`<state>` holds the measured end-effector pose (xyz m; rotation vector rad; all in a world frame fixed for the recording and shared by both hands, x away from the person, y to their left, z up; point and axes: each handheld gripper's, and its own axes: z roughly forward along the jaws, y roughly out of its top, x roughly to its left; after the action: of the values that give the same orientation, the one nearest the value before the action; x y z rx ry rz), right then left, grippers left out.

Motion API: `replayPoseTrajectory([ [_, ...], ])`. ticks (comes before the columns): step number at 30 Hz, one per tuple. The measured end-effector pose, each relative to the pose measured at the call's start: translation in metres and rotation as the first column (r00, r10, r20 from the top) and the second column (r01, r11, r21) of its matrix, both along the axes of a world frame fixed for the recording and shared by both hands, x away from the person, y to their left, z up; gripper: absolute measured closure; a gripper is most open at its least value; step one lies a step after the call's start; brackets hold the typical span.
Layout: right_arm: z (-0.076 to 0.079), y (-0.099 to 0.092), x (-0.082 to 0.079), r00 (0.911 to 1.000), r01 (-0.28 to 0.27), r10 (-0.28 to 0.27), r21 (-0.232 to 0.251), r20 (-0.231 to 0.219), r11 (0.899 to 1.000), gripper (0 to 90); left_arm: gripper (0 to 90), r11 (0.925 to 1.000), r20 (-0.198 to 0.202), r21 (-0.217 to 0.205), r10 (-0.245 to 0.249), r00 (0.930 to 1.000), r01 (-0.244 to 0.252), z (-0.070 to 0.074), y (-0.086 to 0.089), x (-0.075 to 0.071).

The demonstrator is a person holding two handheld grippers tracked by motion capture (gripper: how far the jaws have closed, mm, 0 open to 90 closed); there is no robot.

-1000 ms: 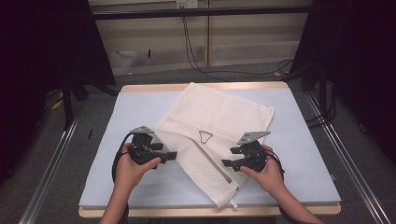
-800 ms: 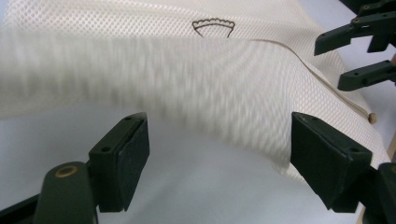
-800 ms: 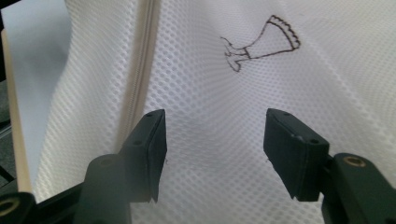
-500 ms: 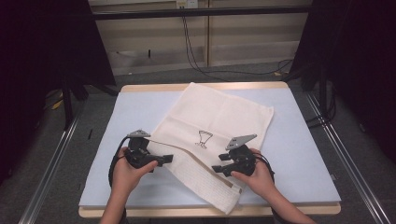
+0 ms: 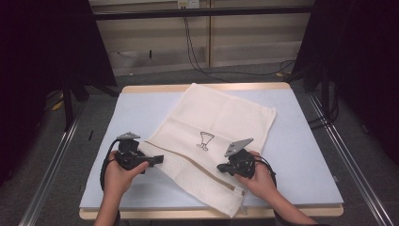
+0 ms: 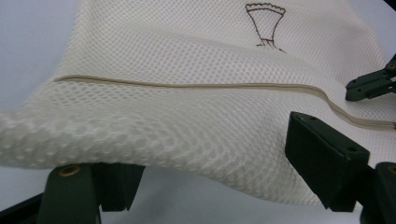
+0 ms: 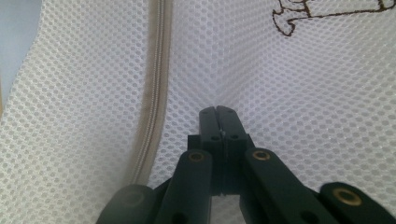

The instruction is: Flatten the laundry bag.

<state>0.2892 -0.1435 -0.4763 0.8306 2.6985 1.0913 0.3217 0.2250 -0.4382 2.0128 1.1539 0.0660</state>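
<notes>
Mesh bag (image 5: 211,136) is spread mid-frame on the desk (image 5: 301,155). Its mesh is pinched by the right gripper (image 7: 218,112), just closed; the left gripper (image 6: 210,186) is held apart around its lifted edge.

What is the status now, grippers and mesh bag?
Right gripper just closed, pinching mesh bag beside zipper. Left gripper open, bag corner between fingers. Nothing in the way.

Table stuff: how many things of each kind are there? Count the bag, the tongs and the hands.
Mesh bag: 1
Tongs: 2, the left tongs and the right tongs
Hands: 2, the left hand and the right hand
Total: 5
</notes>
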Motion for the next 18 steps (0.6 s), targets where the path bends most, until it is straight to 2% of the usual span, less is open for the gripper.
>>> replayPoseTrajectory([
  [2,0.002,-0.002,0.0,0.9999,0.0,0.0,-0.02,-0.013,1.0,90.0,22.7,1.0,-0.001,0.002,-0.004,1.0,0.004,0.0,0.002,0.001],
  [6,0.004,-0.015,0.001,0.9993,0.005,-0.005,-0.008,-0.038,1.0,90.0,21.6,0.9993,-0.008,-0.026,0.025,0.9996,-0.025,-0.001,0.009,0.002],
  [7,0.005,-0.019,0.0,0.9994,0.007,-0.008,-0.017,-0.035,1.0,90.0,21.5,0.9986,-0.014,-0.04,0.034,0.9993,-0.034,-0.002,0.01,0.003],
  [9,0.007,-0.027,-0.001,0.9994,0.008,-0.009,-0.026,-0.034,1.0,90.0,20.3,0.9991,-0.008,-0.032,0.026,0.9996,-0.027,-0.002,0.012,0.004],
  [11,0.009,-0.034,-0.003,0.9993,0.012,-0.013,-0.03,-0.036,0.999,90.0,19.9,0.9979,-0.002,-0.053,0.038,0.9993,-0.038,-0.001,0.014,0.005],
  [14,0.011,-0.044,-0.005,0.999,0.026,-0.027,-0.046,-0.036,0.999,90.0,20.0,0.9967,0.004,-0.058,0.056,0.9984,-0.056,0.001,0.016,0.007],
  [17,0.009,-0.055,-0.006,0.9974,0.049,-0.05,-0.02,-0.052,0.999,90.0,21.2,0.9974,-0.001,-0.051,0.05,0.9987,-0.05,0.0,0.015,0.009],
  [18,0.008,-0.058,-0.006,0.9972,0.051,-0.051,-0.005,-0.054,0.999,90.0,22.0,0.9985,-0.008,-0.041,0.037,0.9993,-0.038,-0.003,0.009,0.011],
])
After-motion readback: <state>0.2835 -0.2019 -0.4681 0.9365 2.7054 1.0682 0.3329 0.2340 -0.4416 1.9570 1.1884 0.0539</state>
